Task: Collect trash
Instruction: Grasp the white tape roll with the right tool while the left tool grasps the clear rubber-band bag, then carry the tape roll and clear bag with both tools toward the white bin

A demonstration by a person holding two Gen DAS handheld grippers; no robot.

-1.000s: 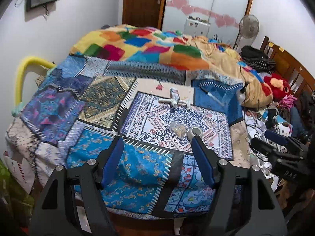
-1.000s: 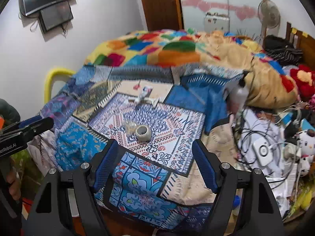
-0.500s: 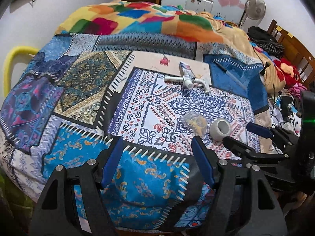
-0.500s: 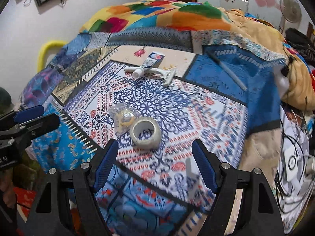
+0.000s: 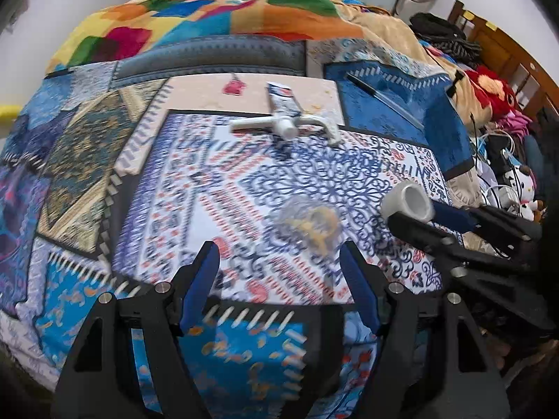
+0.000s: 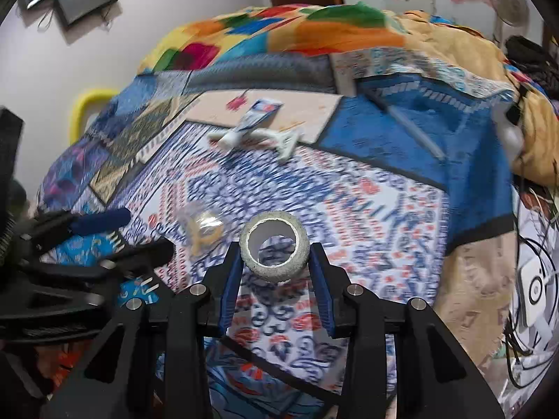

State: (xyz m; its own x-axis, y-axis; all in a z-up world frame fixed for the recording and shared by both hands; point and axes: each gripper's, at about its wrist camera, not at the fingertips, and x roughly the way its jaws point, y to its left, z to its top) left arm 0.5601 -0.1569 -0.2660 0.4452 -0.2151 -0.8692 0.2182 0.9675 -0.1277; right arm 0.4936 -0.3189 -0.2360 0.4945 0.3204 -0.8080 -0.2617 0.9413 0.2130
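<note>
Both pads of right gripper (image 6: 275,262) flank tape roll (image 6: 275,251), just closing.

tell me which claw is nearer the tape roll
Right. The right claw has just closed its pads on either side of the tape roll. The left claw hangs open off to the side, nearer the clear plastic wrapper.

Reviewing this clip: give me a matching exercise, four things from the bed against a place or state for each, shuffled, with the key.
Things:
1. grey tape roll
2. clear crumpled plastic bag with yellow bits
3. white toothpaste tube
4. left claw

Places or states:
A. lies across a white plastic razor
B. between the right claw pads, which have just been closing
C. open, nothing between its pads
D. loose on the patterned bedspread, beside the roll

Pairs: 1-B, 2-D, 3-A, 4-C
</note>
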